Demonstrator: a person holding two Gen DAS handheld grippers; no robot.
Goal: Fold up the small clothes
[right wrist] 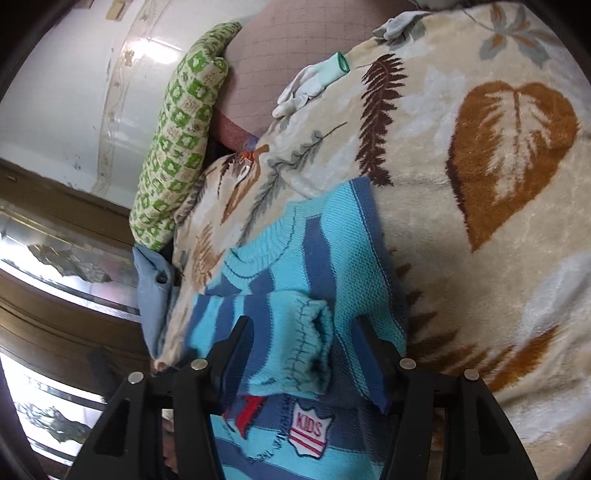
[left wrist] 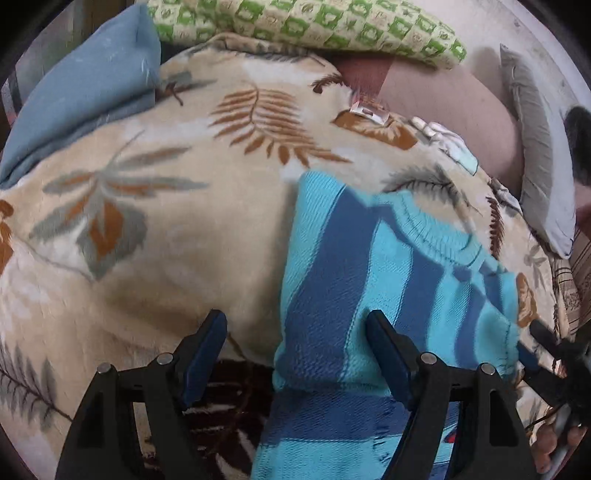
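Observation:
A small knitted sweater with light-blue and dark-blue stripes lies on a beige leaf-print blanket. Its round collar points away from me. My left gripper is open, its right finger over the sweater's left part and its left finger over the blanket. In the right wrist view the sweater has one sleeve folded across its chest, cuff between the open fingers of my right gripper. A "KIDS" badge shows below. The right gripper's tip also shows in the left wrist view.
A green-checked pillow and a blue pillow lie at the blanket's far side. White gloves lie on the blanket edge. A grey pillow lies at the right. A wooden cabinet with glass stands beside the bed.

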